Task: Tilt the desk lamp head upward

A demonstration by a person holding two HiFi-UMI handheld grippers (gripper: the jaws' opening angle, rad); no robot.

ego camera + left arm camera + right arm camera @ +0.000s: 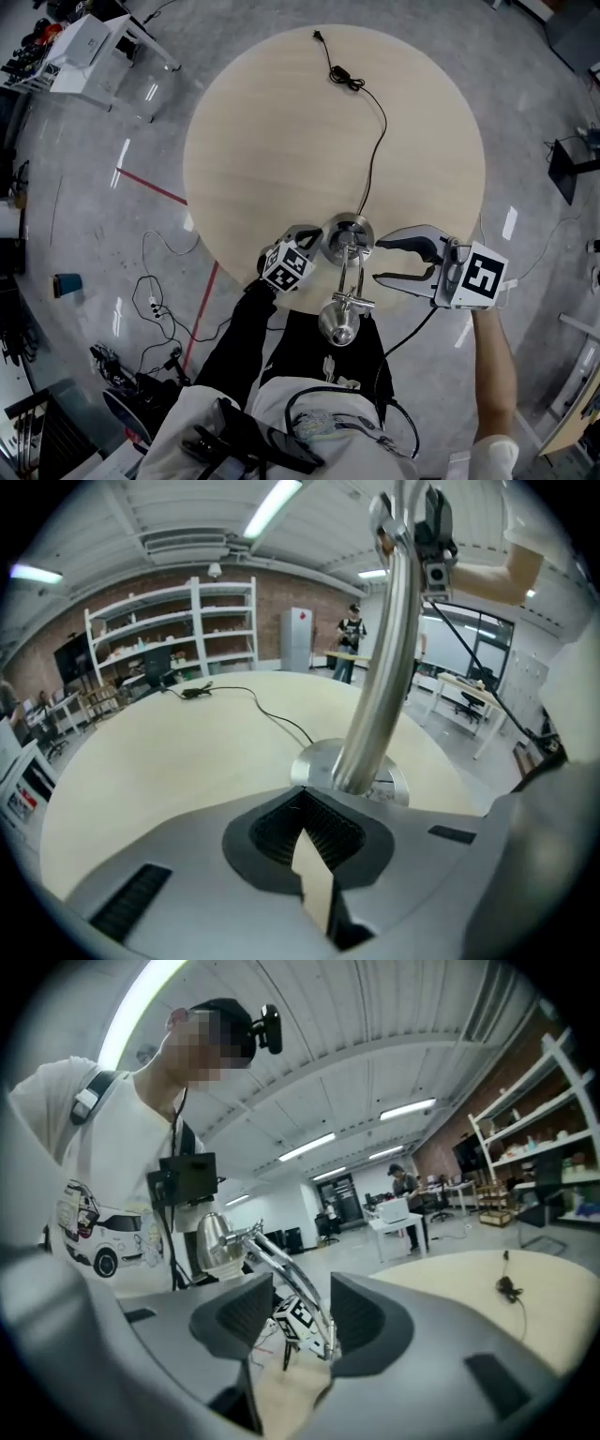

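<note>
A chrome desk lamp stands on its round base at the near edge of the round wooden table. Its arm leans toward me and ends in the lamp head, which hangs past the table edge. My left gripper is shut with nothing in it, its tips against the base's left side. In the left gripper view the post rises just beyond the gripper. My right gripper is open just right of the arm and clear of it. In the right gripper view the gripper frames the arm and head.
The lamp's black cord runs across the table to a switch and plug at the far side. A white table, floor cables and red tape lie to the left. Shelves stand in the background.
</note>
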